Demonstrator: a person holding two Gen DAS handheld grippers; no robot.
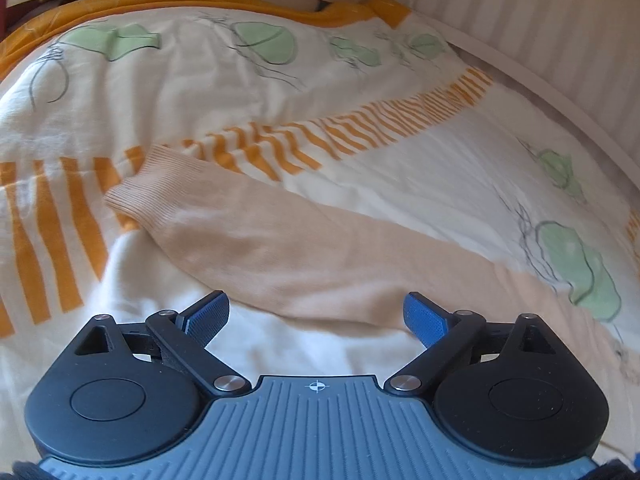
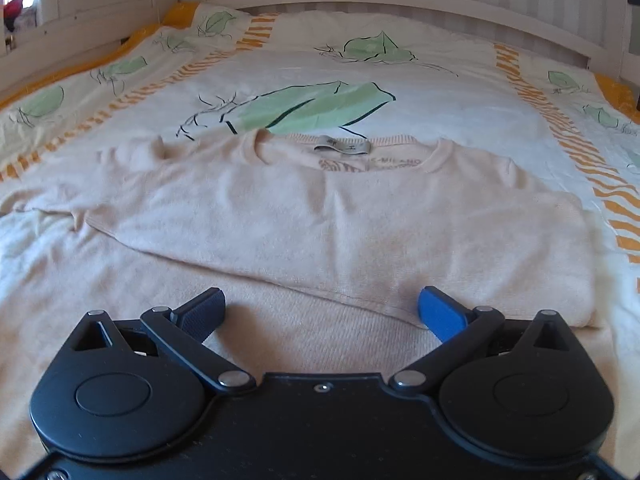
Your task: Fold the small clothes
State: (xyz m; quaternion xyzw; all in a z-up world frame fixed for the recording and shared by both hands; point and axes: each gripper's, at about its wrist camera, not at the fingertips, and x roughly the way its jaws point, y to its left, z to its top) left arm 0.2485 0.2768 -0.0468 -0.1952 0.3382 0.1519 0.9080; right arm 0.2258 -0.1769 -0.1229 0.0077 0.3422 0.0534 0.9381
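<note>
A pale peach knit sweater (image 2: 320,208) lies flat on the bed, collar and label (image 2: 342,147) at its far side. Its right side is folded inward, leaving a diagonal edge across the front. One long sleeve (image 1: 280,248) stretches out to the left, ending in a ribbed cuff (image 1: 148,188). My left gripper (image 1: 316,316) hovers over the near part of that sleeve, jaws wide open, nothing between the blue pads. In the right wrist view my right gripper (image 2: 322,312) stands open above the sweater's lower part, holding nothing.
The bedspread (image 2: 440,92) is cream with green leaf prints and orange striped bands. A white slatted bed frame (image 1: 540,40) runs along the far and right sides. An orange border (image 1: 80,8) edges the bedspread at the back left.
</note>
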